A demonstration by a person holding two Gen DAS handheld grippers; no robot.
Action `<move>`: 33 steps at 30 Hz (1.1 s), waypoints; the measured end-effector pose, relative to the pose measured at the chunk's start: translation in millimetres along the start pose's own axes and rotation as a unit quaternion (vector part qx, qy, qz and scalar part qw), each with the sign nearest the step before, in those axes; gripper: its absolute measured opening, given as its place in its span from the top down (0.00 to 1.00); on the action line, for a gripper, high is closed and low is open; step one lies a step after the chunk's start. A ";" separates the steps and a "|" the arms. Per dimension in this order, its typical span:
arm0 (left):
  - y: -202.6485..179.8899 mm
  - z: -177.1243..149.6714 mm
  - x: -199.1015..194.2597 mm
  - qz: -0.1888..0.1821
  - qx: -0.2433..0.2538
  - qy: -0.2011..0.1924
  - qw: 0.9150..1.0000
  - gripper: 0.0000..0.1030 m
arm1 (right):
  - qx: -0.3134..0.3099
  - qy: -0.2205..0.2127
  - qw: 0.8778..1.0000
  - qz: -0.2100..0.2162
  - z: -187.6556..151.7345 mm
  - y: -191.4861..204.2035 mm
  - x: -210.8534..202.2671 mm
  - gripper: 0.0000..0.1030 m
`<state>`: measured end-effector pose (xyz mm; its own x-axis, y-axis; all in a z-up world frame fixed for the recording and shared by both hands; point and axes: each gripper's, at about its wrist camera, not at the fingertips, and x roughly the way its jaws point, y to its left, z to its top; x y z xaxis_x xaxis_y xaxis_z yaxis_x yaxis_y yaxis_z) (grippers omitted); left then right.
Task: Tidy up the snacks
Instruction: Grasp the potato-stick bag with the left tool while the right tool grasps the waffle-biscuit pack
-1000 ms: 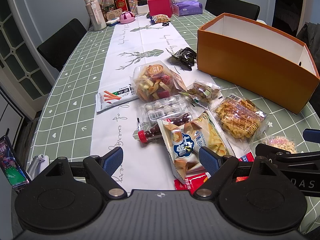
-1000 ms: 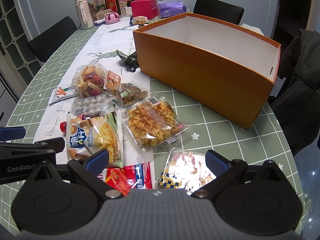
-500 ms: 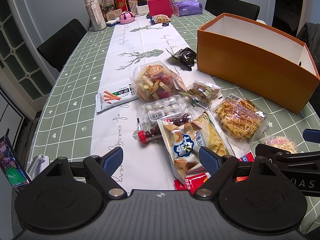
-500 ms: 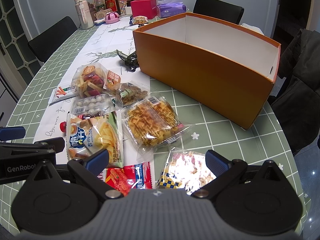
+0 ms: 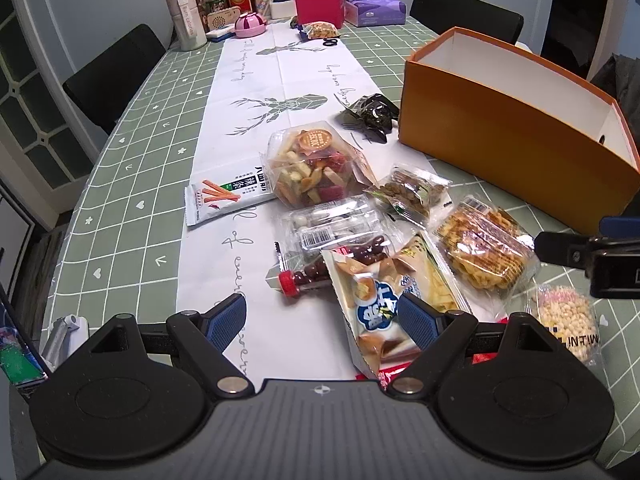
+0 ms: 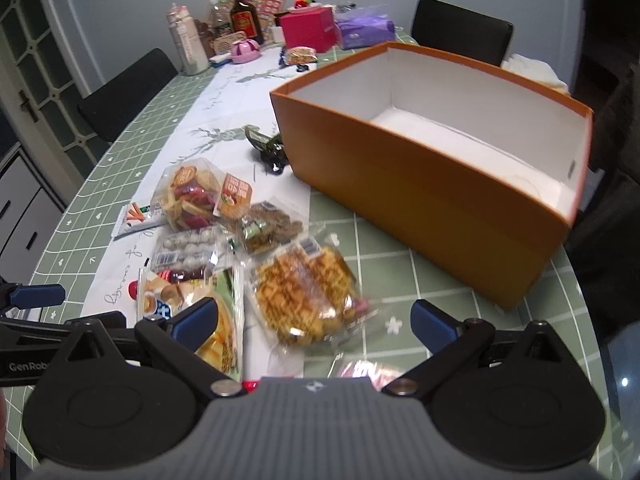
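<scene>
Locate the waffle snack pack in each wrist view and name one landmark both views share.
Left wrist view: the waffle snack pack lies right of centre, in front of the orange box's long side.
Right wrist view: the pack lies at centre, just ahead of the open hand-held gripper.
Shared landmark: the orange box, behind the pack in both.
</scene>
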<state>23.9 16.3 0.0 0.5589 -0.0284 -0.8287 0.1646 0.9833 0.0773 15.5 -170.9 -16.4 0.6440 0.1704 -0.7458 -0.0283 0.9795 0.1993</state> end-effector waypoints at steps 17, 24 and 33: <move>3.0 19.1 40.4 -0.072 -0.059 0.046 0.995 0.03 | -0.049 0.071 0.993 0.086 24.0 -7.3 56.1 0.03; 2.2 16.3 51.6 -0.106 -0.091 0.039 0.989 0.03 | -0.050 0.078 0.993 0.073 25.9 -11.9 78.2 0.04; -14.2 -2.8 67.2 -0.109 -0.074 0.054 0.990 0.03 | -0.059 0.104 0.990 0.069 21.8 -4.6 101.2 0.09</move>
<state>56.9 0.9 -58.3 0.4308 -0.2321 -0.8721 0.1464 0.9715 -0.1863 97.4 -160.5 -79.0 0.4570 0.3108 -0.8334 -0.2023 0.9487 0.2429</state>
